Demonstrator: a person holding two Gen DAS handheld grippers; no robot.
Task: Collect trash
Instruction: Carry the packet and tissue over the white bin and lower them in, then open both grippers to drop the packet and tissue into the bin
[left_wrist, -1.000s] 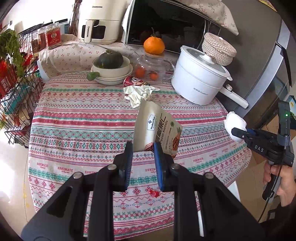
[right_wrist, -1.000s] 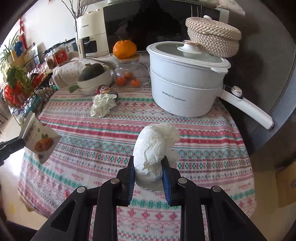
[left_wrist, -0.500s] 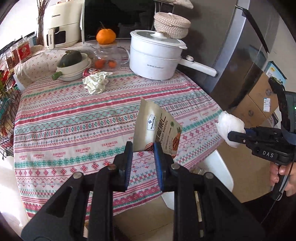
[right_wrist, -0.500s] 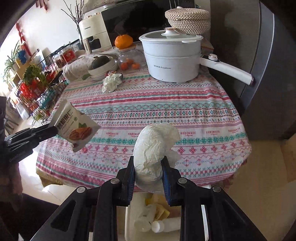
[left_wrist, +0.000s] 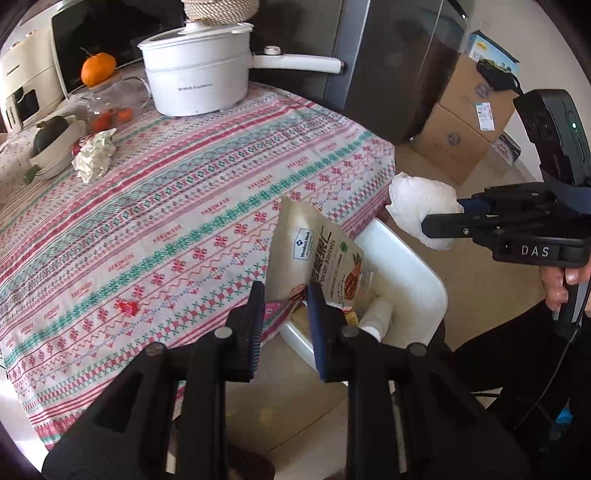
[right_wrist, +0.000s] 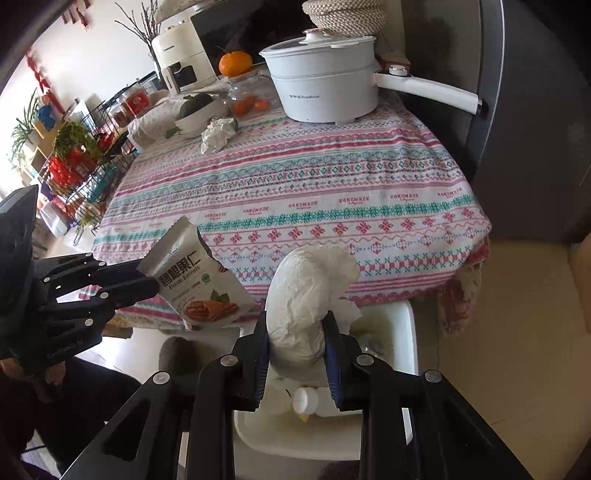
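Left tongs (left_wrist: 285, 295) pinching pecan pouch (left_wrist: 317, 254) – right tongs (right_wrist: 295, 325) pinching white paper wad (right_wrist: 306, 295), both over white bin (left_wrist: 413, 273) beside surface (left_wrist: 184, 206).

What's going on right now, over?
Left gripper shut on snack pouch, right gripper on tissue wad. Both above white bin. Nothing blocking.

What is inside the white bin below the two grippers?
The white bin holds a white bottle with a round cap and some yellowish scraps. The tissue wad in the right gripper and the pecan pouch cover the rest of its contents.
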